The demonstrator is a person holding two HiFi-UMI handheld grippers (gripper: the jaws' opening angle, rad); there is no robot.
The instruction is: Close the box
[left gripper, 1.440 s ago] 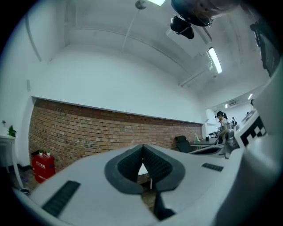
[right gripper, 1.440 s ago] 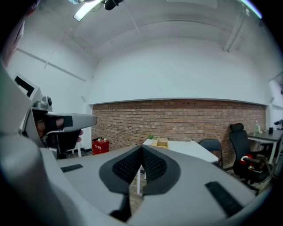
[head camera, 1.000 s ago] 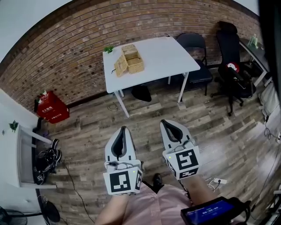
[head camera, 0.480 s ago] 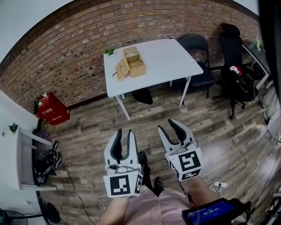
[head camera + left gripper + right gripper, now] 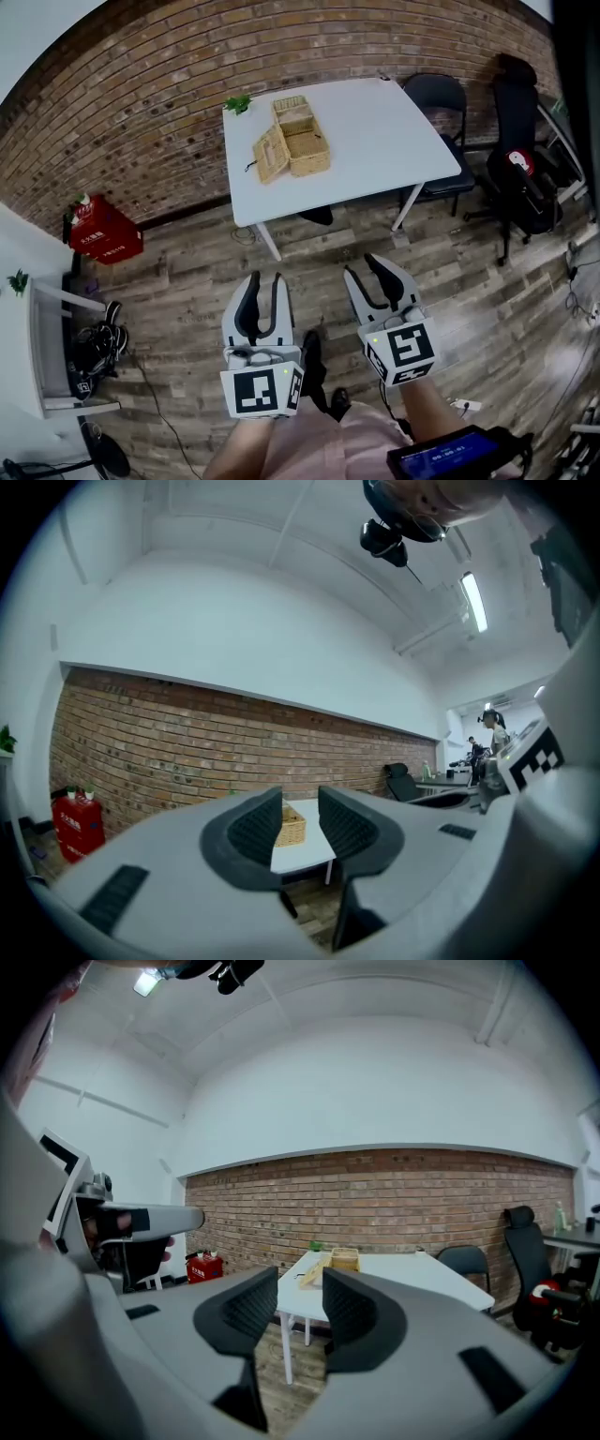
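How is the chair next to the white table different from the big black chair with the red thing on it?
The chair by the table has a low rounded back and thin legs; the big black chair has a tall back. The chair by the table stands right beside the white table; the big black chair stands apart, farther right, and has a red thing on its seat. Both are dark and stand on the wood floor.

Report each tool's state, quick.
Left tool: open, nothing between its jaws.
Right tool: open, nothing between its jaws, which are closing.
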